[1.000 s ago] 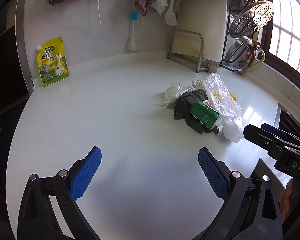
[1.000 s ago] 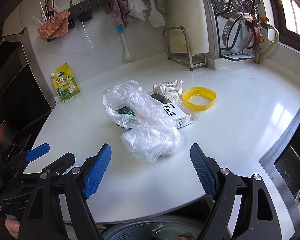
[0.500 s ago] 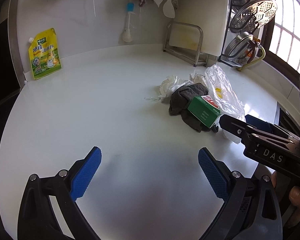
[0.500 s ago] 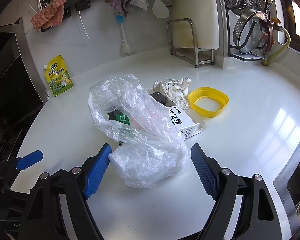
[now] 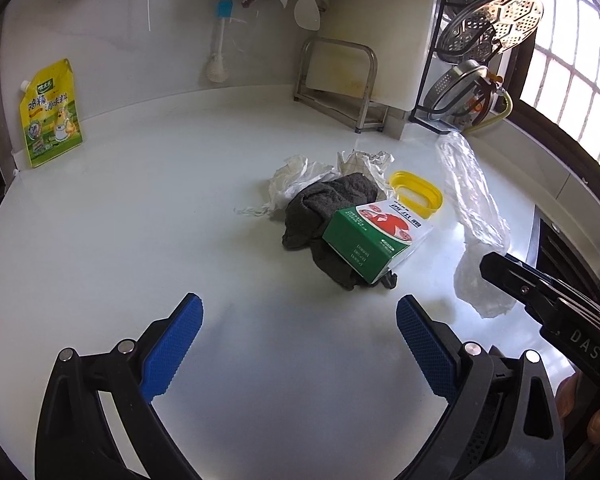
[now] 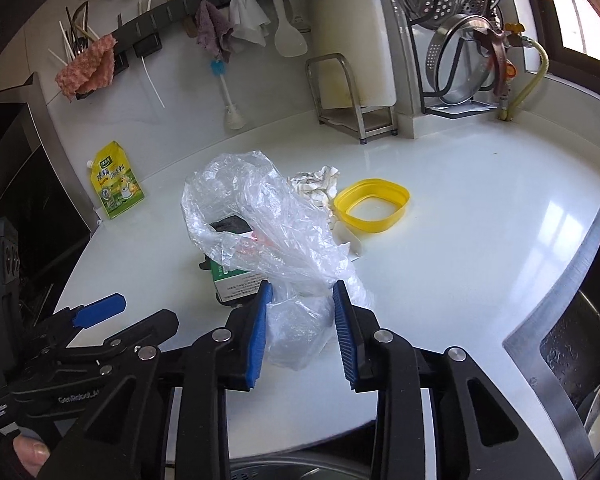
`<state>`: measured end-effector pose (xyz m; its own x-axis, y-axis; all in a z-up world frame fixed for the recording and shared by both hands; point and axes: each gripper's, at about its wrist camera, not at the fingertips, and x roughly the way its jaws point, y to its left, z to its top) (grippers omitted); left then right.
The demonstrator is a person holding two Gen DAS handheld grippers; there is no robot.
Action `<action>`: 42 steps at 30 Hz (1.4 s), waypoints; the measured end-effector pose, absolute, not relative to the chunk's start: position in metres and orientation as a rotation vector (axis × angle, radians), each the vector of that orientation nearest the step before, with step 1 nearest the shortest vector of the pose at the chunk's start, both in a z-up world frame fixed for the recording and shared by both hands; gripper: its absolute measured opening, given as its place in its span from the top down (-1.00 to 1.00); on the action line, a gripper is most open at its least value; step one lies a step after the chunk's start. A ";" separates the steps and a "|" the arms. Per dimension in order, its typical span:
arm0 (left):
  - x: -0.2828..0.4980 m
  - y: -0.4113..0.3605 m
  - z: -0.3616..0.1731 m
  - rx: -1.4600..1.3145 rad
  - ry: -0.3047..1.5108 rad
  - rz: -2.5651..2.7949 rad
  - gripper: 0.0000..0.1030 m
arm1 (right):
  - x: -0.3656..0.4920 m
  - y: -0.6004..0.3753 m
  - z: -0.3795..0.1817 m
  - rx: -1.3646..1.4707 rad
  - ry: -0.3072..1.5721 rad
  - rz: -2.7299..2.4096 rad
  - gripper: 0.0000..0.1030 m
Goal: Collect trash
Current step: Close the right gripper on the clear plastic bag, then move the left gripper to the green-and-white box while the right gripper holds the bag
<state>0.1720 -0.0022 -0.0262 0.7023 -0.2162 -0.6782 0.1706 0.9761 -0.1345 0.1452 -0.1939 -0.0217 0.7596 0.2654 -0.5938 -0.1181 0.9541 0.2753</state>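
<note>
Clear plastic bag (image 6: pixel 276 232) over a green, white and red carton (image 5: pixel 374 238); dark grey cloth (image 5: pixel 324 208); yellow ring (image 6: pixel 374 210); crumpled paper (image 6: pixel 316 186), white with what may be a faint grid; yellow-green pouch (image 5: pixel 50 114); blue ribbed gripper pads (image 6: pixel 258 332); white counter (image 5: pixel 140 240)

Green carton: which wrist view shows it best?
The left wrist view: the green carton lies uncovered on the grey cloth, printed faces visible. In the right wrist view the plastic bag hides all but one lower corner.

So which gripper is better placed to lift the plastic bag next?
Right. The right gripper has its fingers on either side of the plastic bag; the left gripper sits open over bare counter.
</note>
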 end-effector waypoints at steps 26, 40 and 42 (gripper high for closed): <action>0.226 -0.057 -0.030 -0.065 0.833 -0.275 -0.86 | 0.118 -0.275 -0.035 0.442 0.654 0.265 0.41; 0.222 -0.069 -0.020 0.012 0.738 -0.248 -0.86 | 0.110 -0.288 -0.037 0.509 0.623 0.299 0.41; 0.224 -0.068 -0.019 0.019 0.731 -0.234 -0.86 | 0.109 -0.290 -0.037 0.520 0.618 0.304 0.41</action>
<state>0.2243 -0.0683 -0.0185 0.7195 -0.2049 -0.6635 0.2179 0.9738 -0.0644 0.1090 -0.2904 -0.0371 0.7771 0.4190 -0.4696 -0.1169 0.8293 0.5464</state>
